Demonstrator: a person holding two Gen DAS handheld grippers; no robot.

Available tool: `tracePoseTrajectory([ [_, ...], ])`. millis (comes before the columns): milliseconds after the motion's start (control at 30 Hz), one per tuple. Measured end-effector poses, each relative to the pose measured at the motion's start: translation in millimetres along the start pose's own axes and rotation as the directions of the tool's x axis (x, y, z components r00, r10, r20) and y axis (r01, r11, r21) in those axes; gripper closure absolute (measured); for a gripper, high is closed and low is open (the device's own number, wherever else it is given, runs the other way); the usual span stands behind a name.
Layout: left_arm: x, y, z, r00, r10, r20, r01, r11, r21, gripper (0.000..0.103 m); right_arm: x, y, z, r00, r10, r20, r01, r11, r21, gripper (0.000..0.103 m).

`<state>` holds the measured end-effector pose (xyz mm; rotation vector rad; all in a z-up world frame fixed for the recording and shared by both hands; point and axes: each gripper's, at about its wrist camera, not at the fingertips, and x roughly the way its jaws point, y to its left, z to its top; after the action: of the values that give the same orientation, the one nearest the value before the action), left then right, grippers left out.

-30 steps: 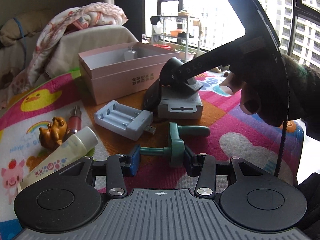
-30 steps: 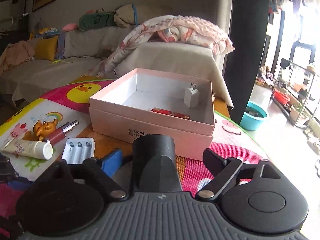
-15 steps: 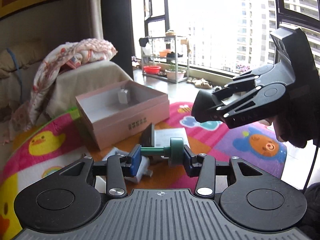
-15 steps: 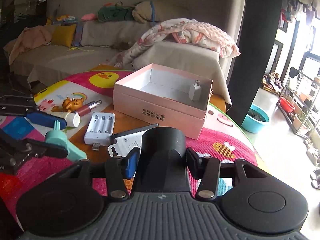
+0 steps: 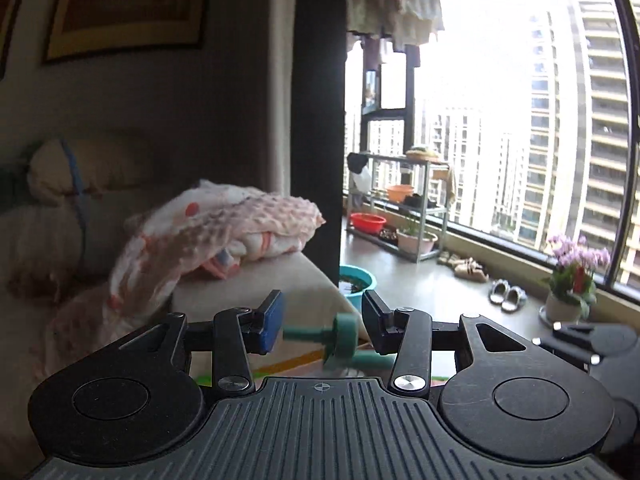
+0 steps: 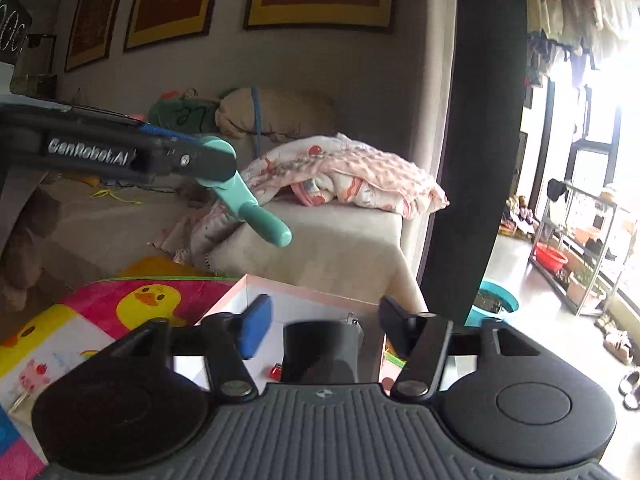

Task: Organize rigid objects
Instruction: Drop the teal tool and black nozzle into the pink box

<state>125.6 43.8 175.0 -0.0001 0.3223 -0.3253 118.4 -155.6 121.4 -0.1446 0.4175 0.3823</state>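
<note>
My left gripper point(image 5: 324, 324) is shut on a green T-shaped tool point(image 5: 340, 340), lifted high above the table. The right wrist view shows that gripper point(image 6: 200, 152) at upper left, side-on, with the tool's handle point(image 6: 264, 220) hanging down and to the right. My right gripper point(image 6: 324, 330) hovers over the open pink box point(image 6: 304, 286). Its jaws are opening, and a black cylindrical piece point(image 6: 320, 344) stands between them with a gap on each side. Inside the box a white plug point(image 6: 352, 320) peeks from behind the black piece, and a small red item point(image 6: 276, 370) lies on the floor of the box.
A colourful play mat with a yellow duck point(image 6: 152, 300) covers the table left of the box. Behind it stands a sofa with a pink blanket point(image 6: 348, 176). A dark pillar point(image 6: 480, 160), a teal basin point(image 6: 496, 300) and a metal shelf rack point(image 6: 580, 248) are to the right.
My left gripper rose off the mat with the green tool, so its view now shows sofa and window. My right gripper rose toward the box, and its jaws have spread away from the black piece.
</note>
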Motion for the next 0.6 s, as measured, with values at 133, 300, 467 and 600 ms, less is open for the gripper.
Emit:
tracePoseTrajectory([
  [133,-10,18,-41,0.999,0.033,-0.031,-0.035,0.997,-0.066,0.055,-4,-5,-41,0.994,0.067,-0.089,-0.063,0.997,0.046,0.03],
  [300,-53,38,-123,0.989,0.059,-0.136,-0.077,0.988,-0.135,0.055,-29,-4,-111,0.983,0.07,-0.17,-0.064,0.997,0.036,0.027],
  [467,-97,57,-168,0.98,0.108,-0.166,-0.15,0.953,-0.264,0.055,-43,0,-149,0.986,0.053,-0.155,-0.043,0.997,0.069,0.027],
  [600,-139,77,-175,0.97,0.199,-0.137,-0.235,0.907,-0.349,0.055,-48,-6,-153,0.993,0.034,-0.112,-0.02,0.992,0.127,0.025],
])
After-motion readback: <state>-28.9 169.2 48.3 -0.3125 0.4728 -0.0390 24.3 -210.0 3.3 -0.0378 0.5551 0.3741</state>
